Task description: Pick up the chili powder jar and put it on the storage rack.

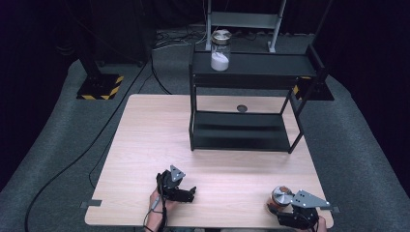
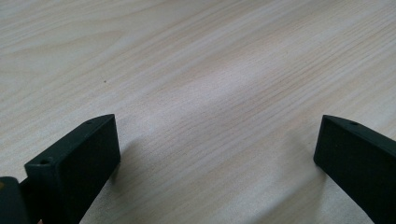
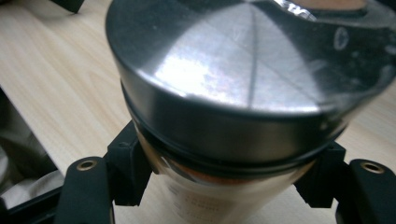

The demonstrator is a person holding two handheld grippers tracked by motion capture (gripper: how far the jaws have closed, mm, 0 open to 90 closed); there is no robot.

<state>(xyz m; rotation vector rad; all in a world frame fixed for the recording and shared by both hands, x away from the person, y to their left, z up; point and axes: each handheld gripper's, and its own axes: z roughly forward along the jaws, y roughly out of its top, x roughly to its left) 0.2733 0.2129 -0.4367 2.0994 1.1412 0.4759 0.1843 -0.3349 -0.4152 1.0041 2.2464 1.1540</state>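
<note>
A glass jar with a shiny metal lid and brownish contents stands at the table's near right corner. My right gripper is shut on this jar; its black jaws press the glass body just under the lid. My left gripper rests low over the table near the front edge, left of centre. Its jaws stand wide apart with only bare wood between them, and one black fingertip shows at the lower left. A second jar holding white powder stands on the top of the black shelf.
The black two-level shelf stands at the back of the wooden table, with its lower level bare. A small dark round hole lies in the tabletop behind it. Cables trail over the grey floor at left.
</note>
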